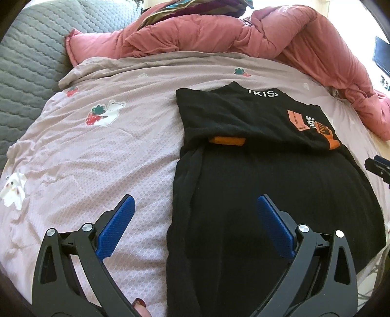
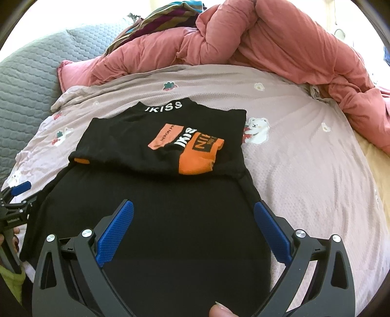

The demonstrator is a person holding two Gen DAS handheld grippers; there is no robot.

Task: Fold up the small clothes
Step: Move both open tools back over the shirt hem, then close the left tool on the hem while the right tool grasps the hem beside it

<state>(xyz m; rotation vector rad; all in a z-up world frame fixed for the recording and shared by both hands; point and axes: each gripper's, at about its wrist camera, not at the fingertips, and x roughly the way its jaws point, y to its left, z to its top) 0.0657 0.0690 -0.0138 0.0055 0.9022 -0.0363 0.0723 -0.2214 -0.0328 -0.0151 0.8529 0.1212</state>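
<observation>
The black top (image 2: 156,195) lies flat on the bed, on a pale pink sheet (image 2: 304,170) printed with small bears and strawberries. Its sides are turned in, so it forms a long narrow panel running away from the cameras. The far end carries a high collar with white lettering (image 2: 162,106) and lies folded over the middle. On that folded part sit a salmon patch (image 2: 165,136), more white letters and an orange block (image 2: 202,156) with black print. A small orange tab (image 2: 81,161) peeps out at the fold's left edge. The near part is plain black and smooth.

The right tool (image 2: 193,231) hangs over the near part of the top with its blue pads (image 2: 117,234) spread wide; nothing is between them and they grip nothing. The left tool (image 1: 193,226) stands equally wide open over the top's left edge, one pad over the sheet and the other over black cloth, holding nothing. Whether either tool touches the fabric I cannot tell. A fingertip (image 2: 220,311) shows at the bottom of the right view, and another fingertip at the bottom of the left view.

Beyond the sheet a bunched pink duvet (image 2: 243,48) fills the far side. A grey quilted cover (image 1: 29,61) lies to the left, and a striped cloth (image 2: 168,17) sits at the top.
</observation>
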